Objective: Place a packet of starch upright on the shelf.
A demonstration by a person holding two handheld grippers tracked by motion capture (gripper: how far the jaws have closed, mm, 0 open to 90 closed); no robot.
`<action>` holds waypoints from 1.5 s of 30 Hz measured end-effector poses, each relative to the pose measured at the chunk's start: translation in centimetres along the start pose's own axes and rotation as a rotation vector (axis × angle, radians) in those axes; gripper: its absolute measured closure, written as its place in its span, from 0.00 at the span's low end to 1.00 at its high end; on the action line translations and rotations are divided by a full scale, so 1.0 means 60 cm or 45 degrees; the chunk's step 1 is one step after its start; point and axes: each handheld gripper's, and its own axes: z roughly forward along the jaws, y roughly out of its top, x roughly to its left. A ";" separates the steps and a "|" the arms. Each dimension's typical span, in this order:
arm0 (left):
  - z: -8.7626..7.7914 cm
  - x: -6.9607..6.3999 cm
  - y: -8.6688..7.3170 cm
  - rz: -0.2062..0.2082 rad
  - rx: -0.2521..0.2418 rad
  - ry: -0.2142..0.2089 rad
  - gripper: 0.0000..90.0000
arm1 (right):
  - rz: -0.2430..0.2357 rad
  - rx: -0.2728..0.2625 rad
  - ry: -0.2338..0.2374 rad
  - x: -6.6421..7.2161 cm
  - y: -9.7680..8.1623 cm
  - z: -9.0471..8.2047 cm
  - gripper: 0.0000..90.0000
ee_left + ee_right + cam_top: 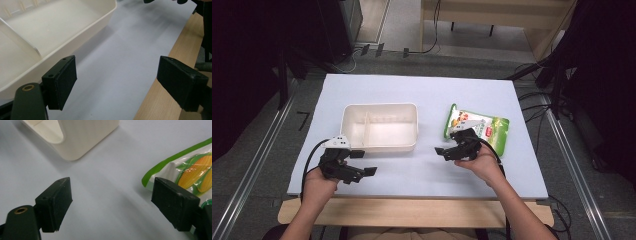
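Note:
A cream divided container (379, 127) stands on the white table top, left of centre. A green and white snack bag (484, 130) with a corn picture lies flat to its right. My left gripper (364, 162) hovers open just in front of the container's near left corner. In the left gripper view the left gripper (117, 82) has only bare table between its jaws, with the container (50, 32) at the left. My right gripper (446, 142) is open at the bag's near left edge. In the right gripper view the right gripper (112, 202) holds nothing, and the bag (190, 170) lies behind the right jaw.
The white table top (422, 90) ends in a wooden front edge (412, 210) near the person. The same wooden edge (170, 75) runs along the right of the left gripper view. A corner of the container (82, 137) shows far off in the right gripper view. Cables lie on the floor around the table.

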 end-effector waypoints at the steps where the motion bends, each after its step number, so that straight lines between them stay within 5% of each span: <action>1: 0.000 0.000 0.000 -0.002 -0.002 -0.001 0.19 | -0.006 0.000 0.010 -0.001 0.000 -0.001 0.19; 10: 0.000 -0.001 0.000 -0.011 -0.015 -0.038 0.19 | 0.019 -0.044 0.005 -0.005 0.002 -0.010 0.26; 17: -0.002 0.001 -0.001 -0.014 -0.012 -0.016 0.19 | 0.025 -0.062 0.043 -0.004 0.005 -0.017 0.35; 32: -0.002 0.002 -0.001 -0.016 -0.014 -0.009 0.19 | 0.016 -0.057 0.031 -0.002 0.006 -0.019 0.37; 45: -0.004 0.002 -0.001 -0.015 -0.019 -0.006 0.19 | 0.040 -0.037 0.028 -0.021 0.016 -0.045 0.52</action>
